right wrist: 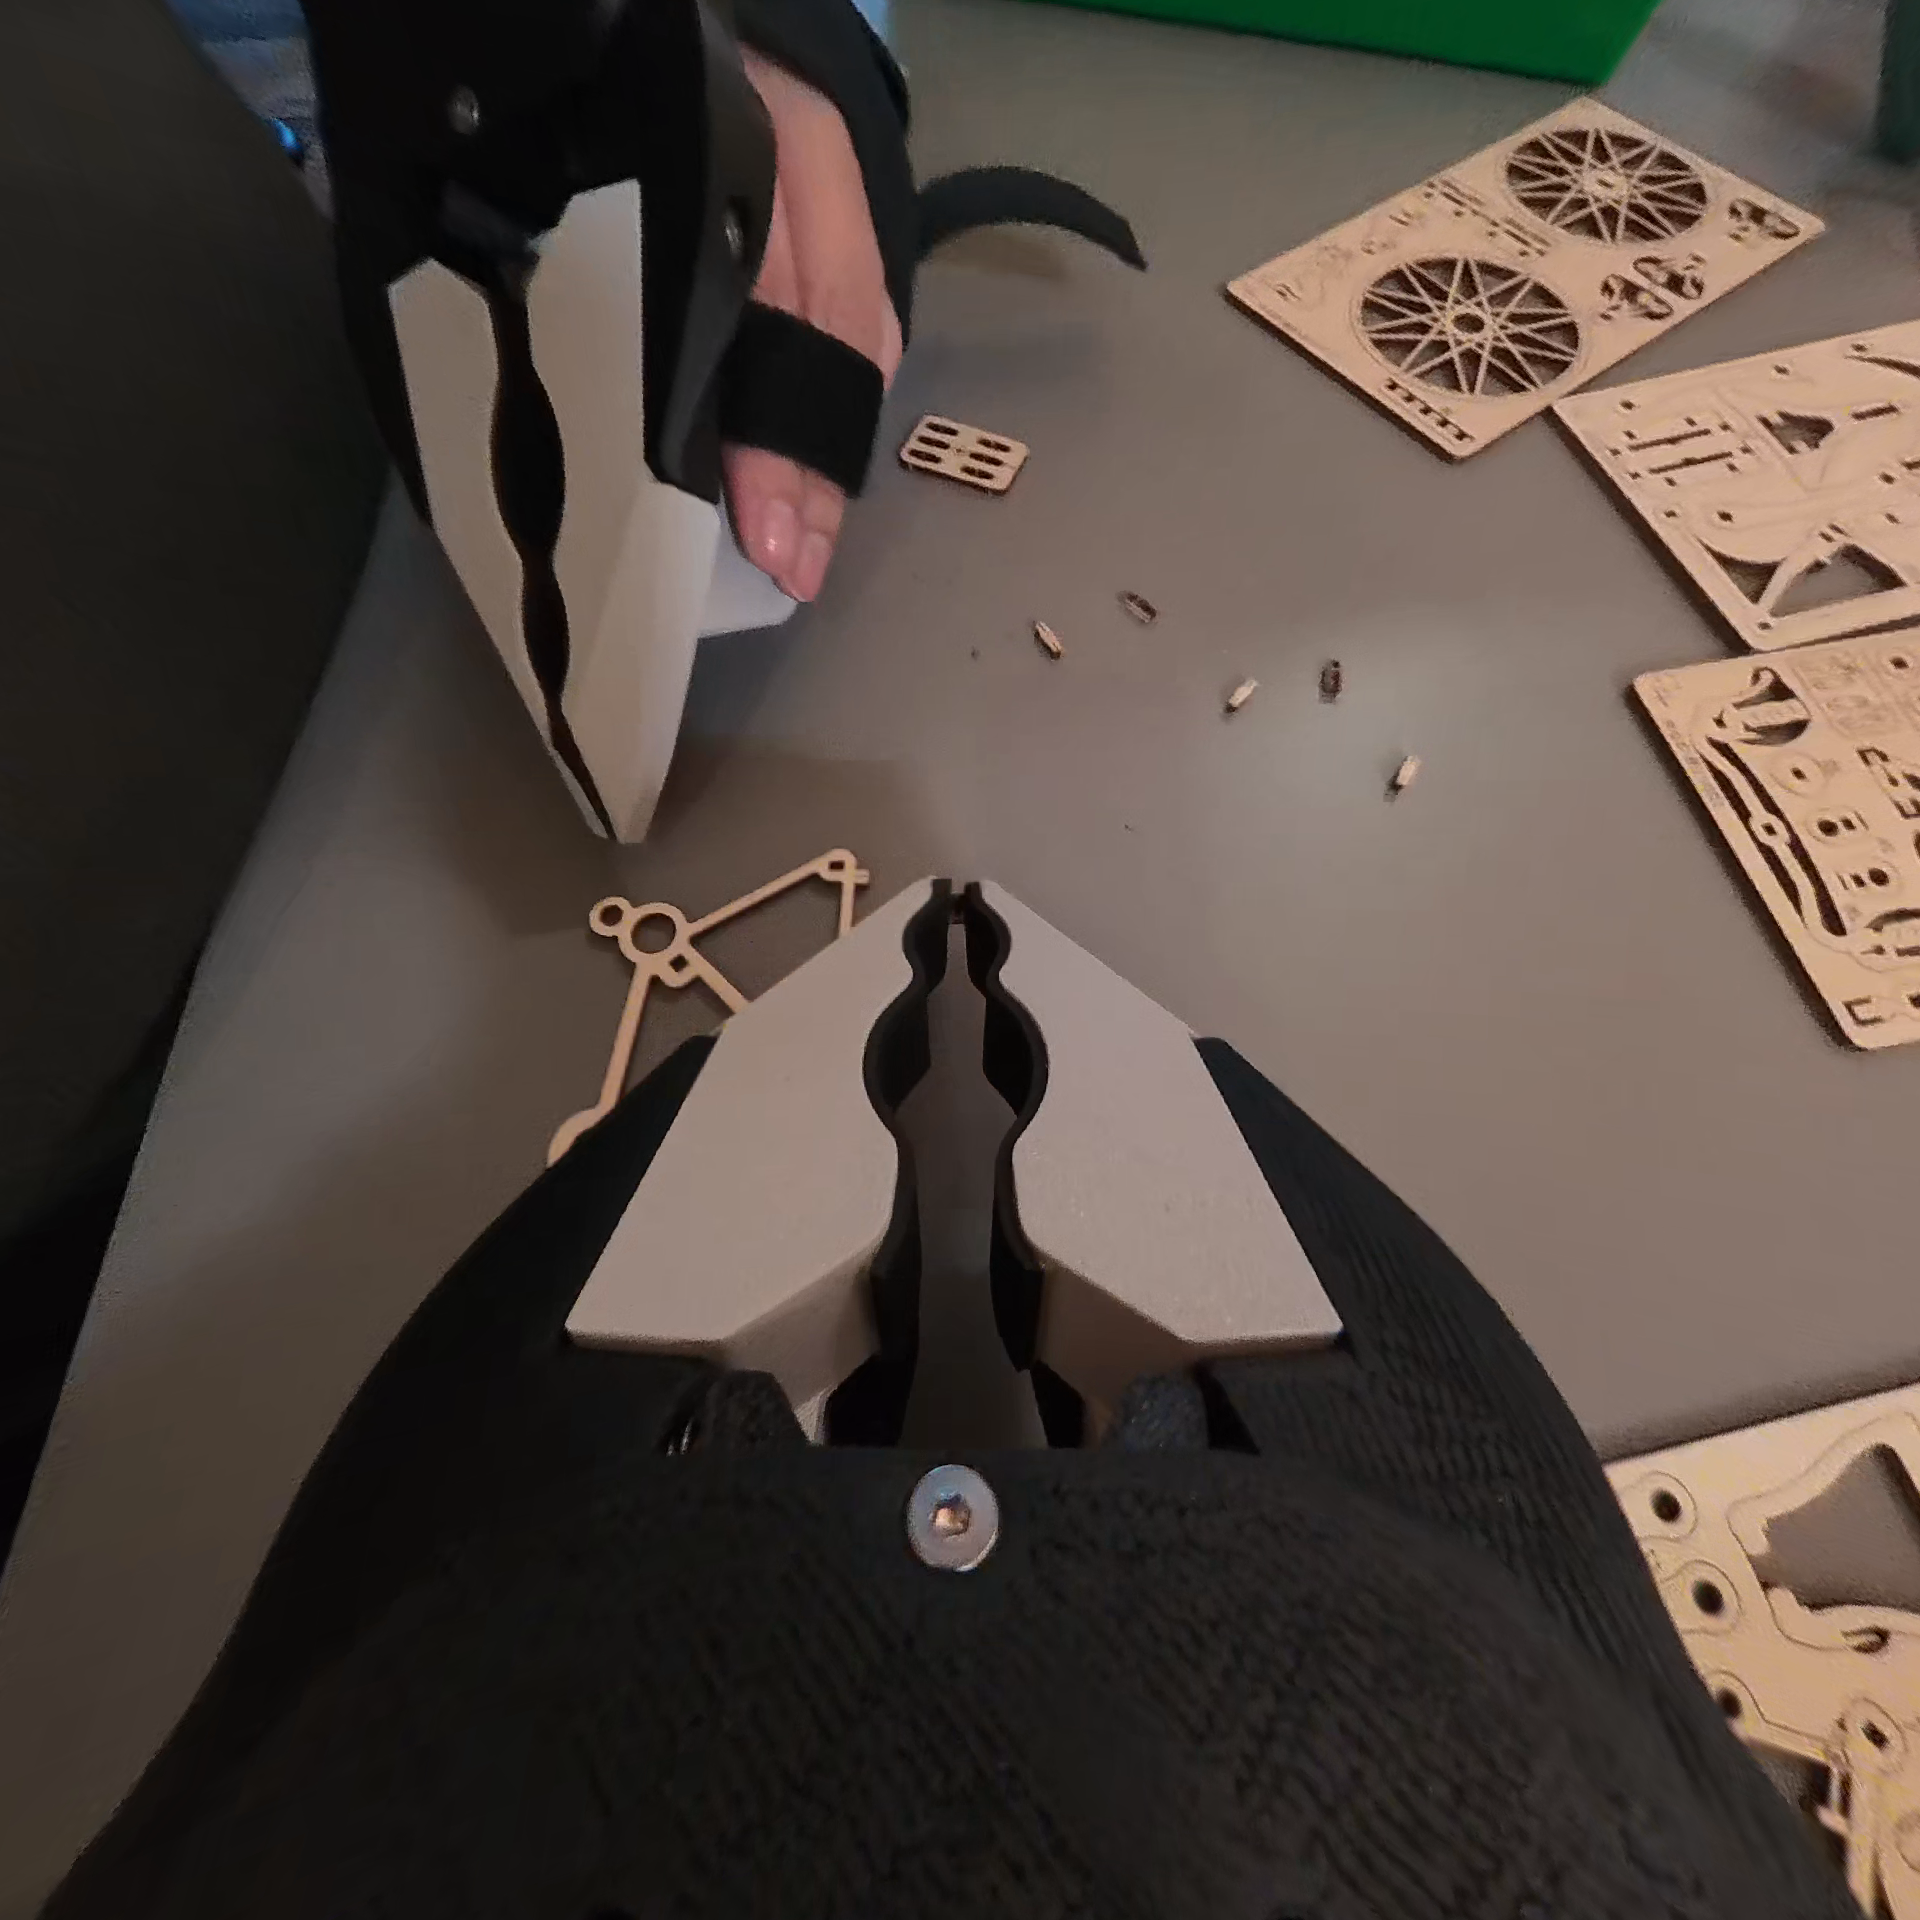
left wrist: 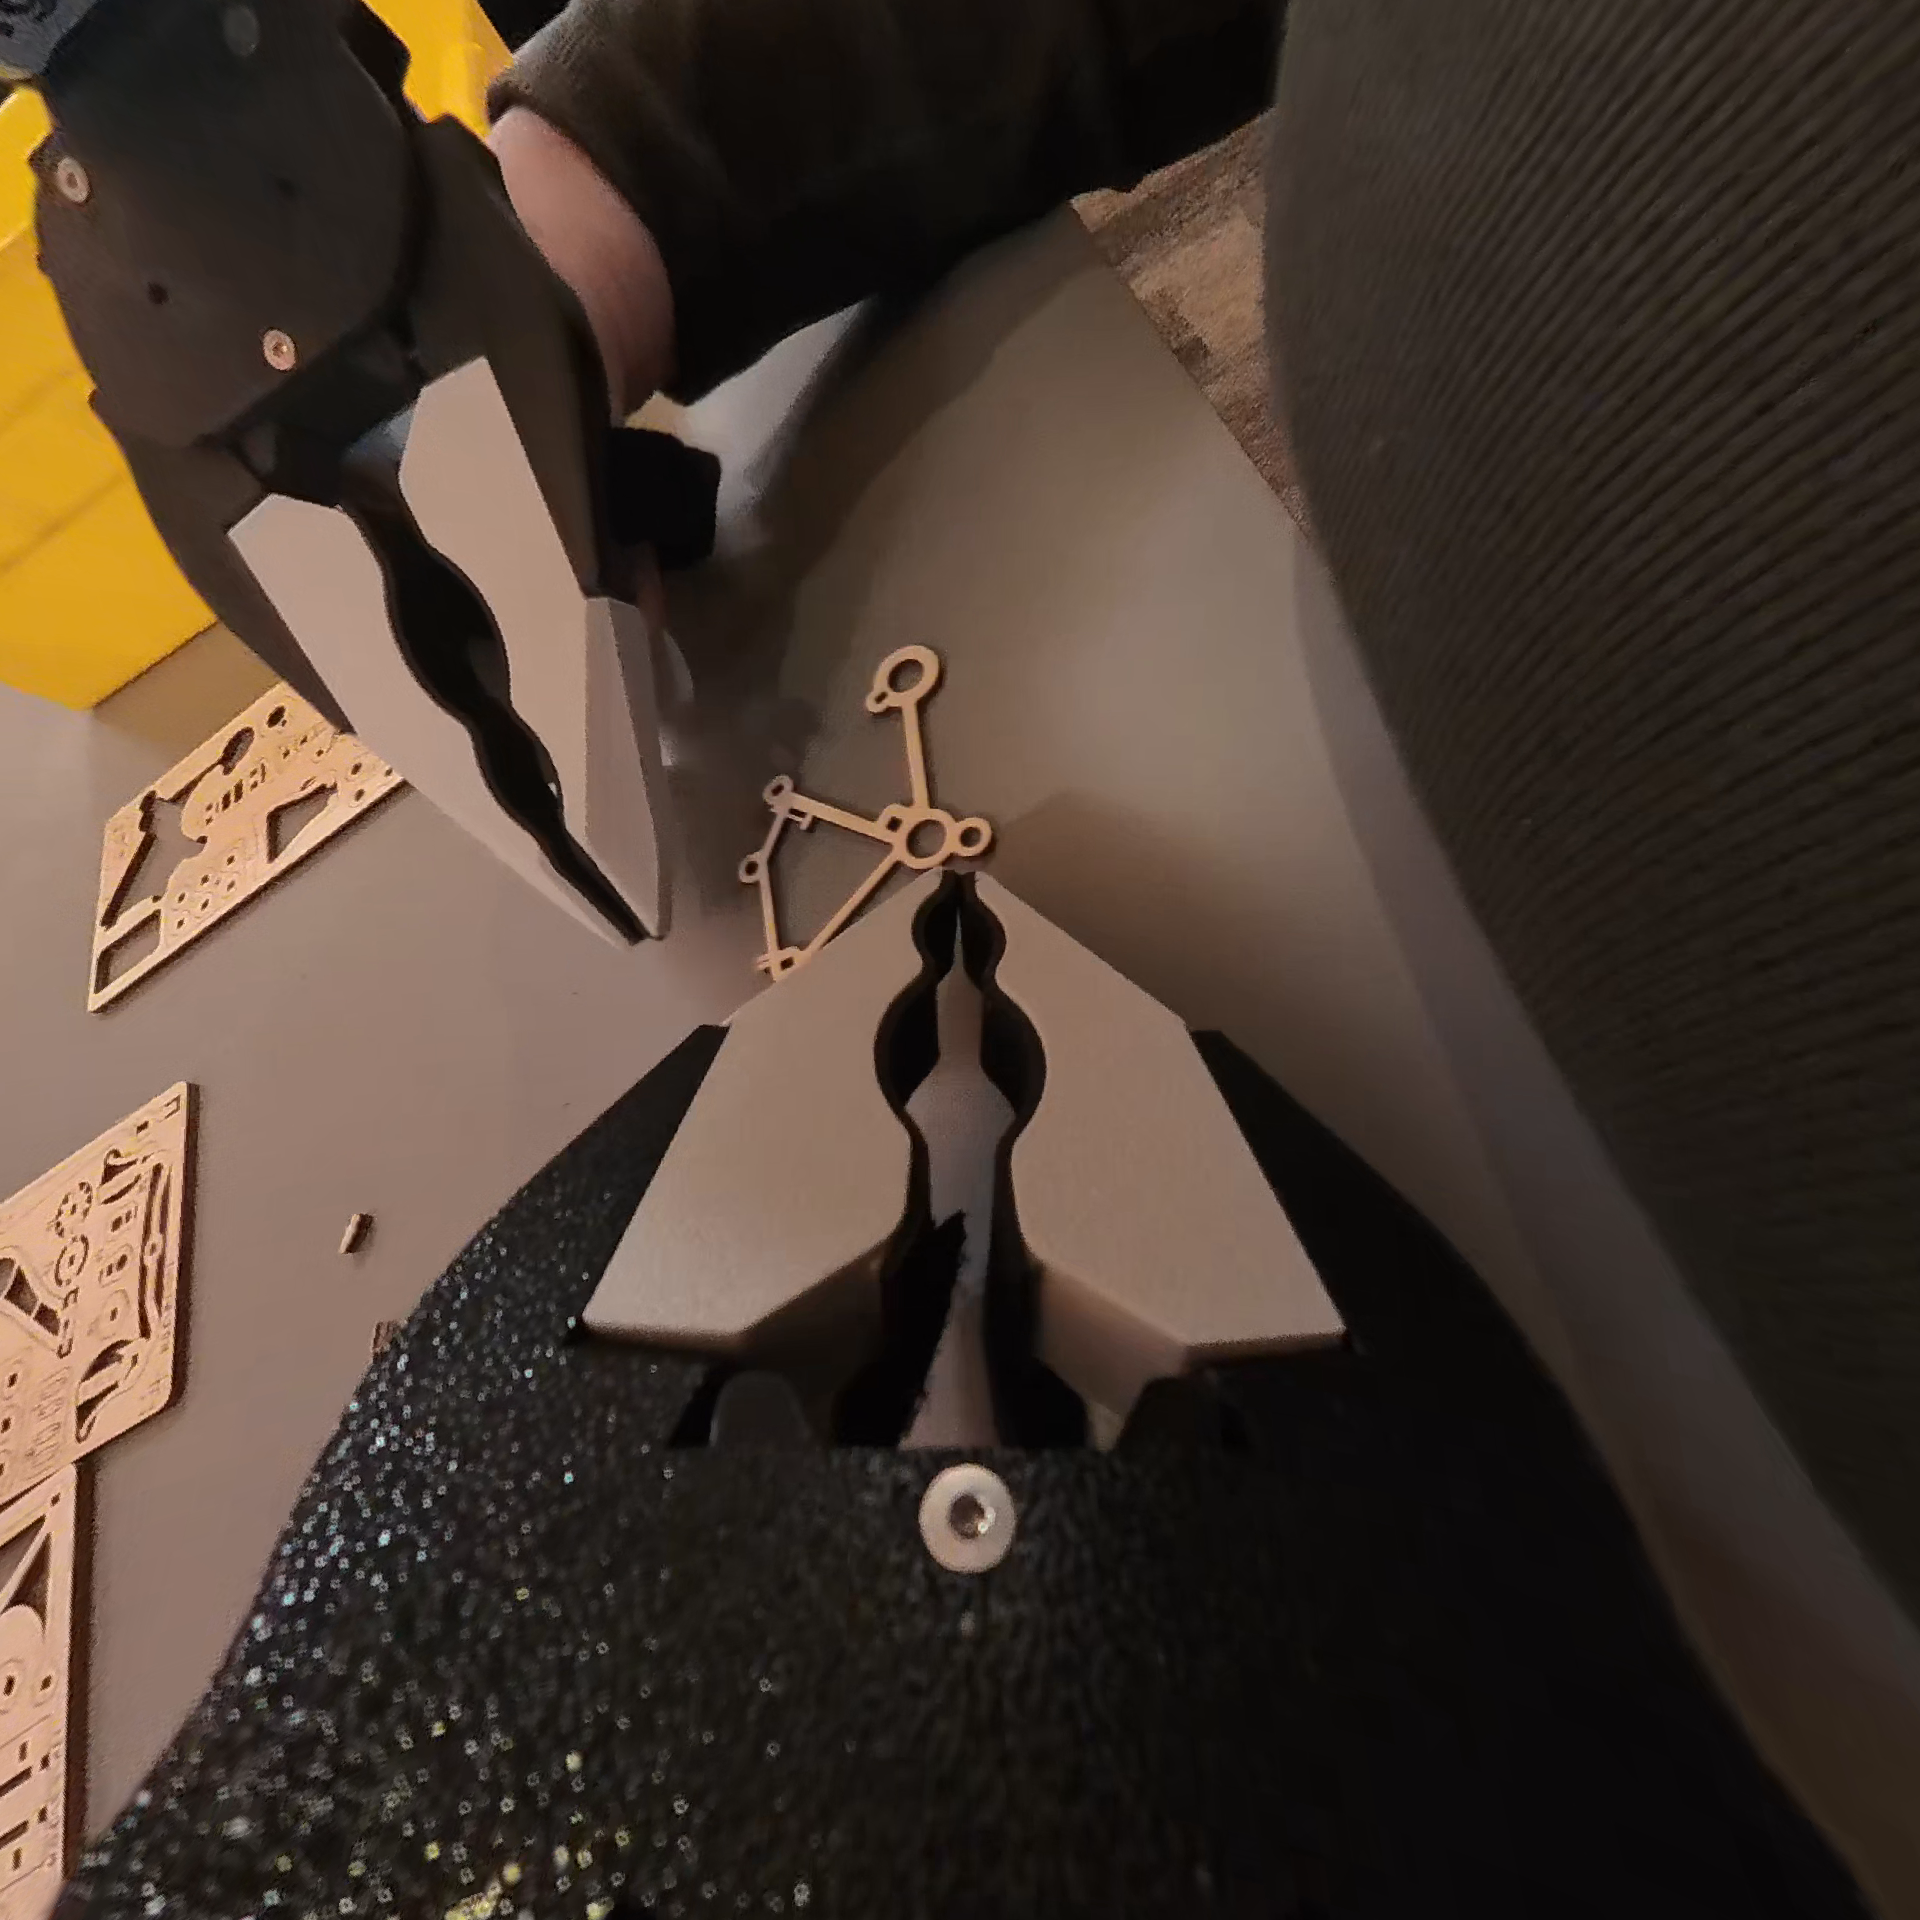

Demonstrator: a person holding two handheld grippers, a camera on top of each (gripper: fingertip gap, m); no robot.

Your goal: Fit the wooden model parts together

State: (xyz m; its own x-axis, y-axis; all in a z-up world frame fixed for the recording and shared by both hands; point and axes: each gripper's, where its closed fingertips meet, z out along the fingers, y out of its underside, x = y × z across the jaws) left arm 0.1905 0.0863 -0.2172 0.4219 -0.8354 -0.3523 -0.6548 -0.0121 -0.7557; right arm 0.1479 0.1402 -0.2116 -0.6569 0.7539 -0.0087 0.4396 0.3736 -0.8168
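A thin wooden frame piece (left wrist: 912, 753) with ring ends lies flat on the grey table (left wrist: 416, 1039), near its edge. My left gripper (left wrist: 958, 878) is shut and empty, its tips just beside the piece's ringed hub. My right gripper (left wrist: 634, 925) comes in from the upper left, shut, its tips on the table close to the piece's far corner. In the right wrist view the piece (right wrist: 673, 971) lies left of my right gripper (right wrist: 958, 888), partly hidden under it. The left gripper (right wrist: 613, 826) stands just above the ringed end.
Several wooden part sheets lie on the table (right wrist: 1517, 260) (right wrist: 1787, 831) (left wrist: 208, 842). A small slotted wooden plate (right wrist: 963, 457) and several tiny pins (right wrist: 1049, 639) are scattered mid-table. A yellow bin (left wrist: 62, 468) and a green bin (right wrist: 1351, 21) stand at the back. Dark fabric (left wrist: 1610, 520) borders the table edge. Across from one pair of fingers to the other is roughly 7 cm. The small slotted wooden plate (right wrist: 963, 457) is about 12 cm from both grippers' fingertips.
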